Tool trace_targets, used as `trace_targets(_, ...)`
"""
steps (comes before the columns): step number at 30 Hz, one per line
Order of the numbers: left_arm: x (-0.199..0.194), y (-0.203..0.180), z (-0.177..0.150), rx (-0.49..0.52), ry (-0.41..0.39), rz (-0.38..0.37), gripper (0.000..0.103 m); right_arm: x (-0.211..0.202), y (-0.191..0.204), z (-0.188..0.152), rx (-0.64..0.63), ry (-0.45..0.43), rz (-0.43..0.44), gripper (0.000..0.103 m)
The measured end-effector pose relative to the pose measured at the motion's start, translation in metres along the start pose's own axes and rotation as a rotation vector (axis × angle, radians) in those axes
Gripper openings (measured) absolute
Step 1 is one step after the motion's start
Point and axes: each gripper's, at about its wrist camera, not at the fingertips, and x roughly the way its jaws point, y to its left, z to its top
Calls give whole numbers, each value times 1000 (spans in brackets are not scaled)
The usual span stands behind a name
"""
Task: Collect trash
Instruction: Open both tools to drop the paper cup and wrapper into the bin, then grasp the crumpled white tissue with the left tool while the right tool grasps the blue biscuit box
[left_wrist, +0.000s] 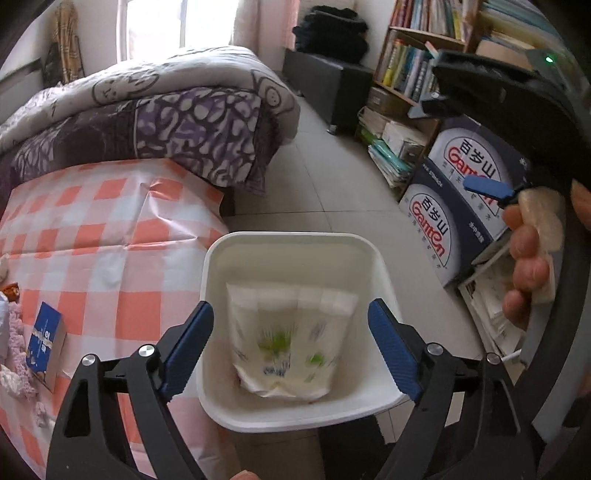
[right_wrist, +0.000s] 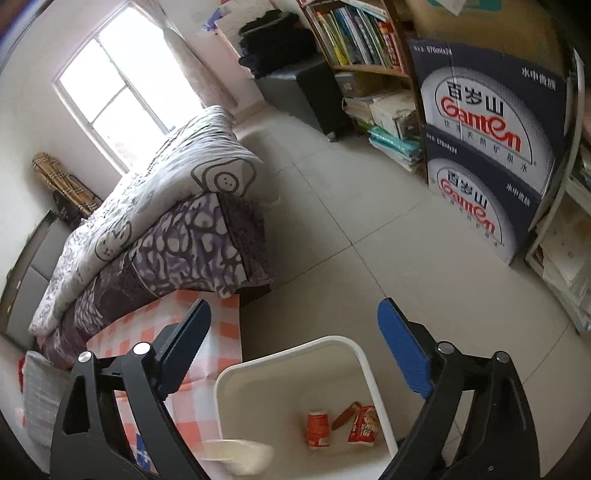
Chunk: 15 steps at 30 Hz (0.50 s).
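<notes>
So we've got both grippers, left (left_wrist: 291, 347) and right (right_wrist: 293, 354), spread wide and empty over the white bin (left_wrist: 295, 240); best release dead-centre so the tissue pack (left_wrist: 291, 339) drops inside.

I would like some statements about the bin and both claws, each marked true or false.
1. The white bin stands on the tiled floor beside the checked cloth. True.
2. The left claw is shut on a tissue pack. False: it is open, and the blurred pack is inside the bin.
3. Red snack wrappers lie in the bin. True.
4. The right claw grips a wrapper. False: it is open and empty.
5. The bin is full to the rim. False: its bottom shows.
</notes>
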Motion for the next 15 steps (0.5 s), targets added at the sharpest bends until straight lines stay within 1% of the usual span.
trace_targets(2,0,0,-1,3,-1,13,83,2,2,-1,3,11,1,91)
trace_targets(6,-2,11,-3,-23,4,49,83,3,11,-6,-17,23,6,92)
trace_targets(11,-5,36,-5,-67,11,118,83,8,24,-14,-41,57,23,93)
trace_targets(15,-9,58,-8,-107,13,169,83,10,43,-26,-80,77,39,93)
